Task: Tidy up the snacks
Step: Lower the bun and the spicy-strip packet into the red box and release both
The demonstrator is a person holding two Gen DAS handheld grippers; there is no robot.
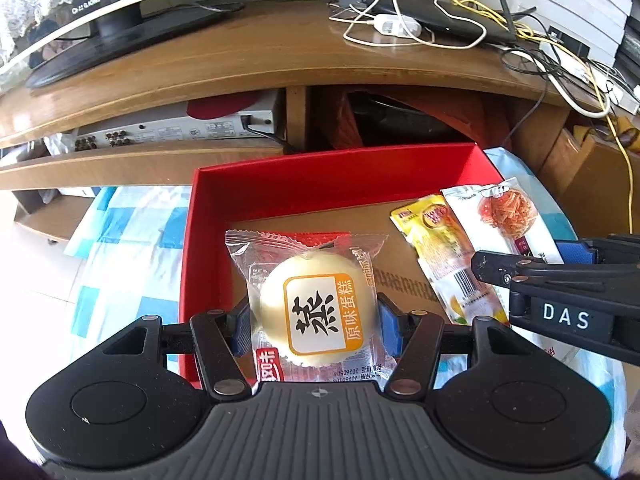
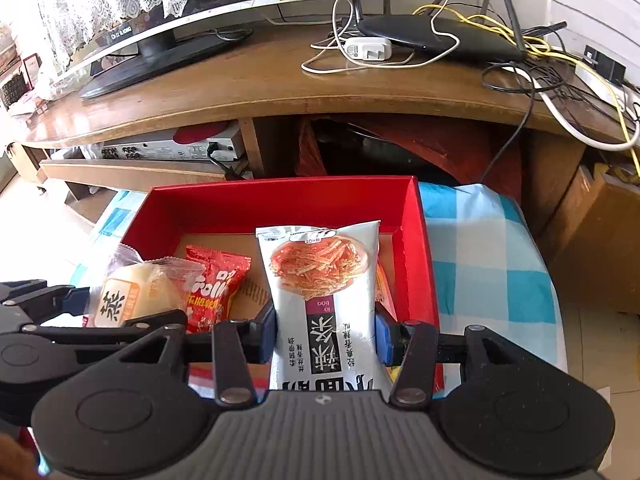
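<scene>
Left hand-held gripper [image 1: 316, 320]: blue pads clamped on wrapped steamed cake [image 1: 318, 312], held above red box [image 1: 320, 184], left part. Right hand-held gripper [image 2: 326, 338]: clenched on white spicy-strip packet [image 2: 324, 276], over box's right side. Already in box: red packet [image 2: 214, 280], yellow packet [image 1: 436, 252].

Step, judged: set both down inside box.
- lower until wrapper meets cardboard floor before releasing
- cake soft: no extra squeeze
- lay white packet flat beside yellow one, clear of right wall
- keep grippers apart; they sit close
</scene>
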